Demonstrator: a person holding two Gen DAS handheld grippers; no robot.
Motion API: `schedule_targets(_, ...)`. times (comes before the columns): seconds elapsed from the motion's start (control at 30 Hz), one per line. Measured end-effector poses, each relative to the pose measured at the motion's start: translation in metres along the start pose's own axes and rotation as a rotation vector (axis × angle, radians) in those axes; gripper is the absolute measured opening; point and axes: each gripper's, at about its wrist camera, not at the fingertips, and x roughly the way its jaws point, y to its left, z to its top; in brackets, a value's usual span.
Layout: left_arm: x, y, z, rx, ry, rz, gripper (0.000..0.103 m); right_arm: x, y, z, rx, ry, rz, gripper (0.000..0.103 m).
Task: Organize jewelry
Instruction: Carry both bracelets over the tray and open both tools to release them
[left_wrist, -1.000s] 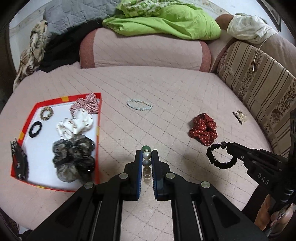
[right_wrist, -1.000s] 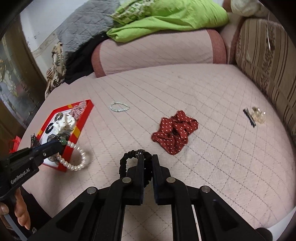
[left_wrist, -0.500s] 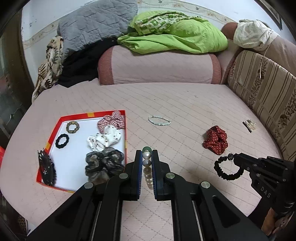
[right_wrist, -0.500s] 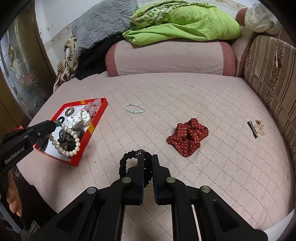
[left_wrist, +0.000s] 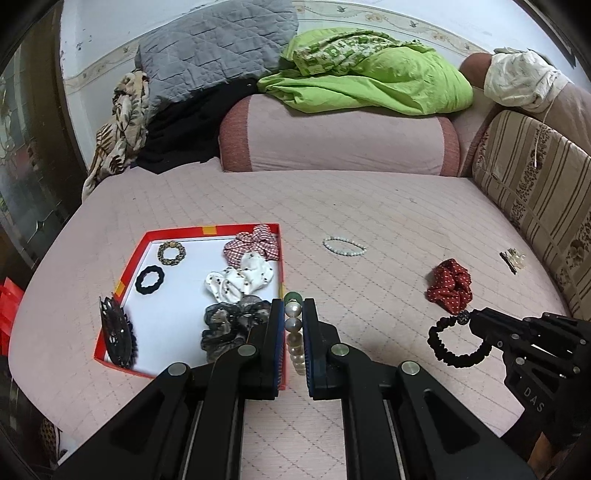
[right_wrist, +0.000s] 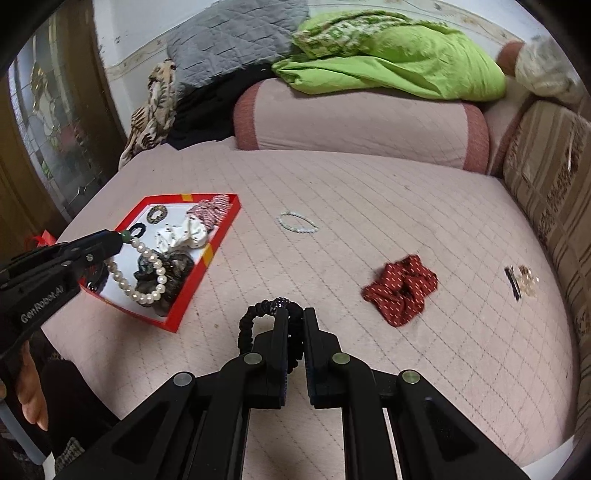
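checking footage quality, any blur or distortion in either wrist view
Left wrist: sharp throughout, strong fisheye bending, dark vignette corners; pearl bracelet crisp. Right wrist: motion blur smears the red scrunchie and striped cushion; black bracelet in the gripper stays sharp.

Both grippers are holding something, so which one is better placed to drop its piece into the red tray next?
Left. The left gripper holds the pearl bracelet dangling right over the red tray. The right gripper, shut on the black beaded bracelet, hangs over bare bedspread away from the tray.
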Motion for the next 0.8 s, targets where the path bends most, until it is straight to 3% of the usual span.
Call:
schedule_targets(0.47, 0.004, 0.055, 0.002, -0.077, -0.011, 0.032, 0.009, 0.013, 0.067, 0.032, -0.101, 0.014, 0.039, 0.009)
schedule_targets(0.8, 0.023, 0.127, 0.016, -0.118, 0.023, 0.052, 0.009, 0.037, 0.113, 0.053, -0.137, 0.023, 0.100, 0.009)
